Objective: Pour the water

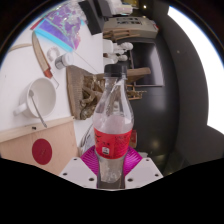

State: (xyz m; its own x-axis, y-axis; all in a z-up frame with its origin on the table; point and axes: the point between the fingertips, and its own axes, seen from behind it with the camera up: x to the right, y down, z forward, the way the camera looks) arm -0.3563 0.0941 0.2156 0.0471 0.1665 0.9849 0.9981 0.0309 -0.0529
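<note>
Our jaws are clamped on the clear plastic bottle (113, 125) with the red label, upright between the pink pads (96, 158), so next we carry and tilt it, probably toward the white mug (38, 100) far left.

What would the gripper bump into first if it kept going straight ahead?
The bottle. It already stands between the gripper's fingers, which look shut on it, so nothing else comes first.

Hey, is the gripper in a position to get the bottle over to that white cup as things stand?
Probably yes. The gripper looks shut on the clear bottle, held upright between its pink pads. The white cup stands beyond the fingers, off to one side, and nothing blocks the way between them.
</note>
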